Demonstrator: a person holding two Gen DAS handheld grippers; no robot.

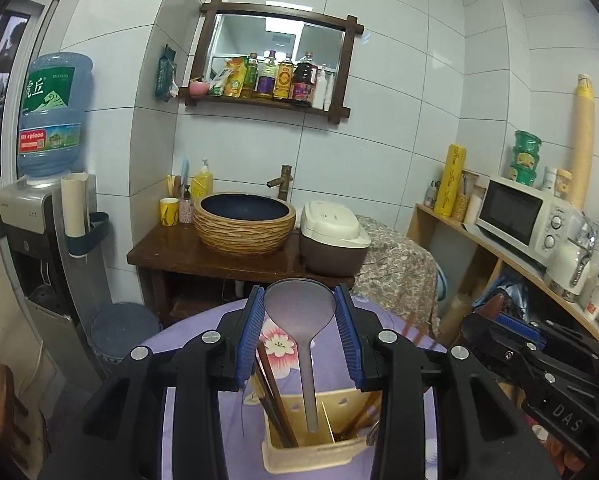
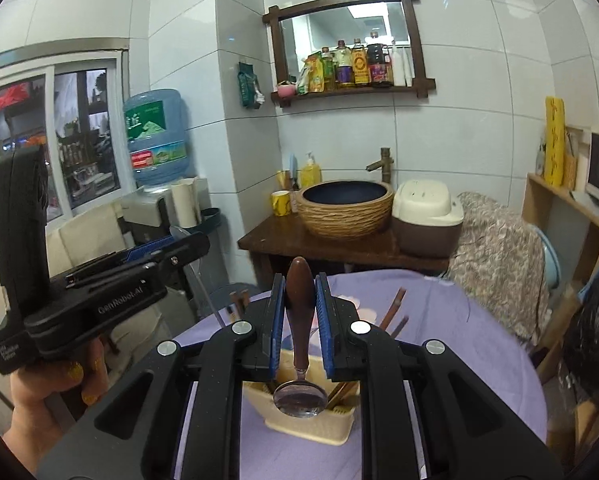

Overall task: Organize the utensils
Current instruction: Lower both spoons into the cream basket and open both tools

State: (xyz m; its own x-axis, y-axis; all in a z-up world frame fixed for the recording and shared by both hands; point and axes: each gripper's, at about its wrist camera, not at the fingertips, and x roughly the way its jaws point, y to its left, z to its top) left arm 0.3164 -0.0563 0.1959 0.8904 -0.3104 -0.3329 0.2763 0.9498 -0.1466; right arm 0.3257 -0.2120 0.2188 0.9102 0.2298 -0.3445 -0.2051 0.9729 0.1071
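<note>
Left gripper (image 1: 299, 320) fingers clamped on the grey rice paddle (image 1: 301, 312) at its head, handle hanging over the utensil caddy (image 1: 311, 452) on the worktop; light, stiff, smooth plastic, likely slippery. Right gripper (image 2: 299, 320) fingers clamped on the spoon (image 2: 299, 394) by its wooden handle, bowl just above the caddy; neck grip is steadier. Only the left view shows the caddy's divider and the chopsticks (image 1: 273, 396) left of it
</note>
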